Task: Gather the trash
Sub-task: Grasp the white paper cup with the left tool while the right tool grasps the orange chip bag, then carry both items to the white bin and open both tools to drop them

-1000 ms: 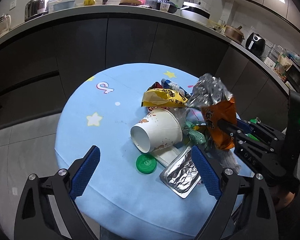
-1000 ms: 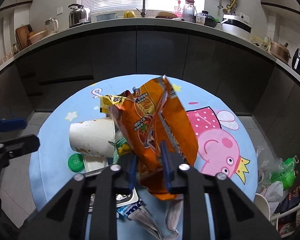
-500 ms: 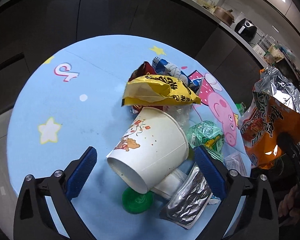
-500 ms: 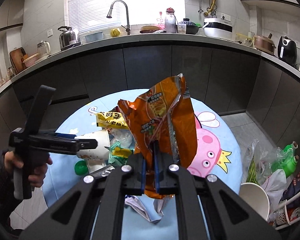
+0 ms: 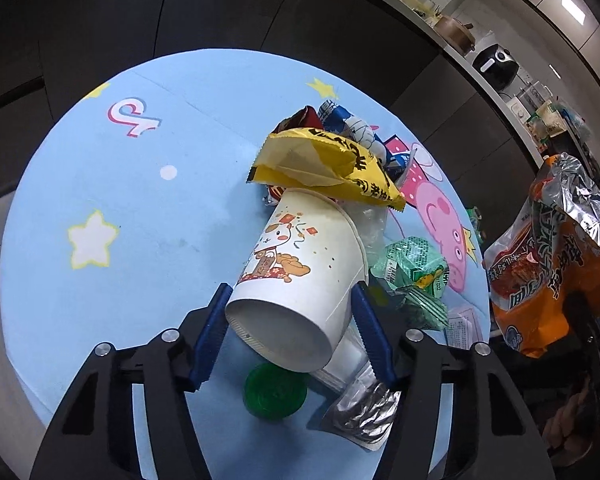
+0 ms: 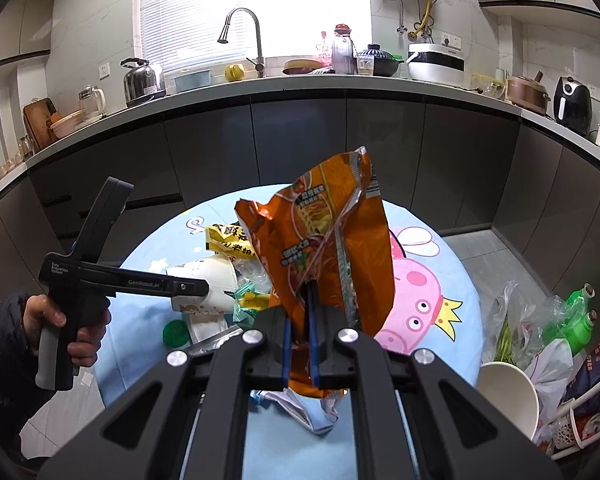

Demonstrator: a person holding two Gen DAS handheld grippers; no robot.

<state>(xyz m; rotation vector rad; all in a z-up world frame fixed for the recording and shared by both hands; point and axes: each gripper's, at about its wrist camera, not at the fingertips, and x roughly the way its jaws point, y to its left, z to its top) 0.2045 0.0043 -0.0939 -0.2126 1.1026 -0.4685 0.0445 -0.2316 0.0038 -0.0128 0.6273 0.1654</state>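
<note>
A white paper cup (image 5: pixel 300 280) with a cartoon print lies on its side on the round blue table (image 5: pixel 120 208). My left gripper (image 5: pixel 290 320) is closed around the cup's base end, one blue finger on each side. My right gripper (image 6: pixel 300 320) is shut on an orange noodle bag (image 6: pixel 328 248) and holds it up above the table's near edge; the bag also shows in the left wrist view (image 5: pixel 548 280). A yellow wrapper (image 5: pixel 328 168), a green packet (image 5: pixel 416 276), a green lid (image 5: pixel 274 390) and a foil pouch (image 5: pixel 364 412) lie around the cup.
A trash heap (image 6: pixel 548 344) with plastic bags, a green bottle (image 6: pixel 580 320) and a white cup (image 6: pixel 508 396) sits on the floor to the right of the table. Dark kitchen cabinets (image 6: pixel 300 140) curve behind the table.
My left gripper moved in and closed from wide open onto the paper cup. My right gripper lifted the orange bag up and back, away from the pile.
</note>
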